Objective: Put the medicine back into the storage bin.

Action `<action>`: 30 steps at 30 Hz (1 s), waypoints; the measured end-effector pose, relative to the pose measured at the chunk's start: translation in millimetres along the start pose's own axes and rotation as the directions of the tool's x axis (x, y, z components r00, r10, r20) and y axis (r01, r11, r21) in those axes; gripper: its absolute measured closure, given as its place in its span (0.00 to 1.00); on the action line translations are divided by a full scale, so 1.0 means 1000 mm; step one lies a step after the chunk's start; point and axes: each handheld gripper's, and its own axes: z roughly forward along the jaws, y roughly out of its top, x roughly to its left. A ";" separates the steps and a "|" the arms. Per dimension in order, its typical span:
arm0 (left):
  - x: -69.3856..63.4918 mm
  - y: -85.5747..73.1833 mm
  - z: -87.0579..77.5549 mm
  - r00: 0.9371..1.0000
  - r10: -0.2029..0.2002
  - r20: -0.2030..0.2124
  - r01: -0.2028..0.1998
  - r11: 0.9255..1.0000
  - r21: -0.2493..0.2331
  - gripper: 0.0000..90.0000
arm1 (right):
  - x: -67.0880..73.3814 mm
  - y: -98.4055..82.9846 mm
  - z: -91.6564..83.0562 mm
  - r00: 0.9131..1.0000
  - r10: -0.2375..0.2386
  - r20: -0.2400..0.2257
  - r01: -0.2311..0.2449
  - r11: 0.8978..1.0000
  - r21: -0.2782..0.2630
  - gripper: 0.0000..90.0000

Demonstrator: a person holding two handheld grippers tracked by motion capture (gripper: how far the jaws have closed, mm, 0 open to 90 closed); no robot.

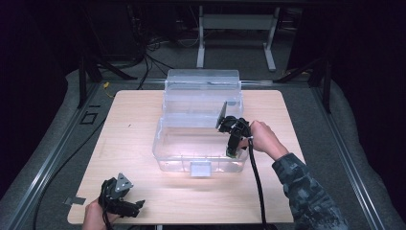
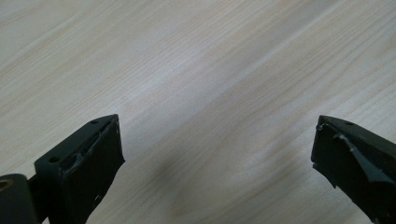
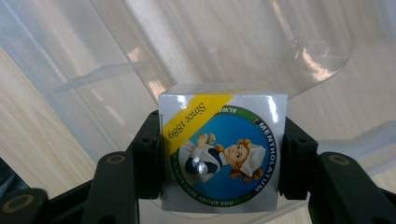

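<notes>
Right now we hold a small box over the open bin.

Largest first: the table carries a clear bin near its middle, lid tipped up at the far side, so the inside is free to reach from above. Our right gripper sits at the bin's right end, angled down over the rim, jaws clamped on the two sides of a Mentholatum box; side grip leaves the printed face toward the camera and the underside free, which we judge suits setting it down inside. Whether it is going in or coming out we cannot tell. Our left gripper waits at the near left edge, well apart from the bin, jaws spread wide over bare wood, holding nothing.
</notes>
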 end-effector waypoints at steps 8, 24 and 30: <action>-0.002 0.001 0.002 1.000 0.015 -0.002 -0.015 1.000 0.007 0.02 | 0.001 0.000 0.015 1.000 0.006 -0.017 -0.006 1.000 0.015 0.51; -0.002 0.001 0.002 1.000 0.022 -0.010 -0.022 1.000 0.007 0.02 | -0.005 -0.002 0.022 0.999 0.029 -0.038 -0.028 0.999 0.030 0.51; -0.002 0.001 0.002 0.999 0.030 -0.013 -0.030 1.000 0.007 0.02 | -0.004 -0.001 0.026 0.998 0.031 -0.049 -0.028 0.998 0.063 0.50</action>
